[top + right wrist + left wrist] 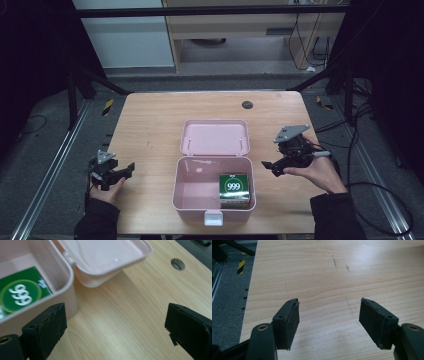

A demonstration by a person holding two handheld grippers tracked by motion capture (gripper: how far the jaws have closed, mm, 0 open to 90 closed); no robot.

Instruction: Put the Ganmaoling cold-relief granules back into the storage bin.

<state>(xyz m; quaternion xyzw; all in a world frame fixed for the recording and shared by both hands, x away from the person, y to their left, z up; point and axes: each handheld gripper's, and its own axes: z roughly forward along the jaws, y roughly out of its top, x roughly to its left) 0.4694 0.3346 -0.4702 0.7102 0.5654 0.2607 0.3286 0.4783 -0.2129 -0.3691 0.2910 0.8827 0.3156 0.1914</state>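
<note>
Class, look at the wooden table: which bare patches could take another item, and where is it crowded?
Bare wood lies left of the open pink plastic box, up to the left gripper, and behind its lid toward the dark round hole. The box's right is crowded by the right gripper.

The high view looks forward and down from above the person's side, taking in the whole bench (150,125) from well off. The left gripper view sits low and close over bare wood near the bench's left edge, facing across it. The right gripper view looks close along its fingers (47,325) at the pink box (67,290) and its green carton (22,295), which the high view shares.
</note>
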